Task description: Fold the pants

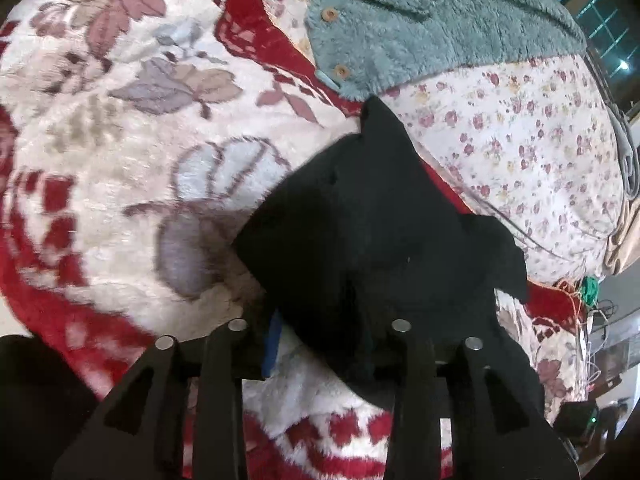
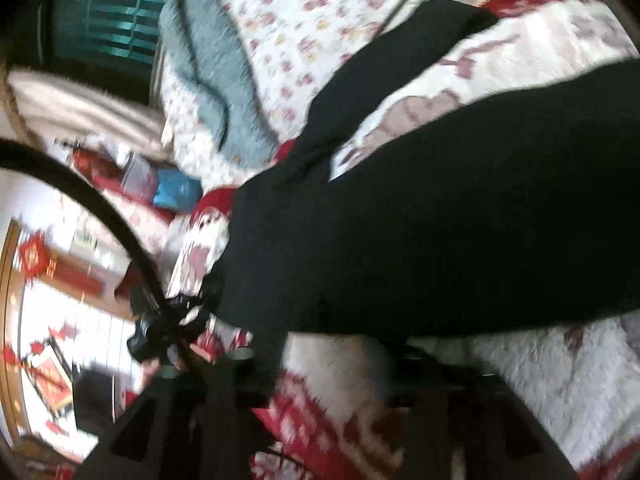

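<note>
The black pants point(image 1: 360, 240) lie bunched on the plush red-and-cream blanket point(image 1: 120, 140), with one end draped over my left gripper point(image 1: 320, 340). Its fingers stand apart with black cloth between and over them; I cannot tell whether they grip it. In the blurred right wrist view the pants point(image 2: 440, 240) spread wide, one leg point(image 2: 380, 68) running up and right. My right gripper point(image 2: 320, 364) sits at the pants' lower edge, its fingers apart, cloth hanging over the left finger point(image 2: 248, 360).
A teal fleece garment point(image 1: 440, 20) with wooden buttons lies on a floral sheet point(image 1: 520, 140) beyond the pants. Cables point(image 1: 624, 160) run along the bed's right edge. In the right wrist view a black cable point(image 2: 100, 208) and cluttered shelves point(image 2: 60, 320) are at left.
</note>
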`<act>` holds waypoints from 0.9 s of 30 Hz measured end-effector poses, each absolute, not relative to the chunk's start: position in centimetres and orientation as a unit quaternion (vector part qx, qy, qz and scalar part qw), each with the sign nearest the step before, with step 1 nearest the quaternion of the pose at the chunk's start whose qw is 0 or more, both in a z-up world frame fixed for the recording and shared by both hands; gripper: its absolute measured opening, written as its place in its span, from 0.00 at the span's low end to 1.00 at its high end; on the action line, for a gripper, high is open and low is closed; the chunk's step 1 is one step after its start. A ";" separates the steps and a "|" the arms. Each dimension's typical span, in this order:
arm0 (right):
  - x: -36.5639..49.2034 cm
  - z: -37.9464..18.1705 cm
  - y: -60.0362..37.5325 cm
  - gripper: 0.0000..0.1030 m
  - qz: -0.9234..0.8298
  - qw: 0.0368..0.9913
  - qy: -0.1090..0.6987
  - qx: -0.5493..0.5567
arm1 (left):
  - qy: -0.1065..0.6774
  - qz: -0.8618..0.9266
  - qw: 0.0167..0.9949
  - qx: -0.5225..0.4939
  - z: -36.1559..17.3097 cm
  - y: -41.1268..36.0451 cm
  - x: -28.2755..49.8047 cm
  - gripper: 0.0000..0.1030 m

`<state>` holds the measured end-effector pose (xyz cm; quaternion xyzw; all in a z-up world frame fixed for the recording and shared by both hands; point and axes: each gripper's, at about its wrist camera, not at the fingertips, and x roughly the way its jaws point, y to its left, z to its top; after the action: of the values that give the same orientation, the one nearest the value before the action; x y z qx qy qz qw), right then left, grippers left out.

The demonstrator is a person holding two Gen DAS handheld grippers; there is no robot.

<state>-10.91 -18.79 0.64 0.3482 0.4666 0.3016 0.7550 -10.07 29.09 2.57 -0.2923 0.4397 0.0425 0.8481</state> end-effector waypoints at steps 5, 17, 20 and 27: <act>-11.4 3.9 -20.3 0.48 0.308 0.784 0.463 0.278 | 0.390 0.107 0.881 -0.245 6.6 29.6 -12.4 0.42; -2.6 2.5 -28.0 0.48 0.203 0.807 0.436 0.343 | 0.433 -0.040 0.871 -0.229 8.5 22.7 -5.5 0.54; 0.1 1.9 -28.8 0.48 0.214 0.792 0.431 0.376 | 0.452 -0.088 0.863 -0.207 8.0 19.1 -1.8 0.54; 6.1 -1.0 -31.5 0.49 0.204 0.744 0.432 0.467 | 0.478 -0.195 0.841 -0.165 6.6 12.2 7.4 0.59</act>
<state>6.09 -31.52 -1.04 0.4669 0.4322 0.2038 0.7441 7.39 12.16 6.57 -0.1649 0.4776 -0.1951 0.8406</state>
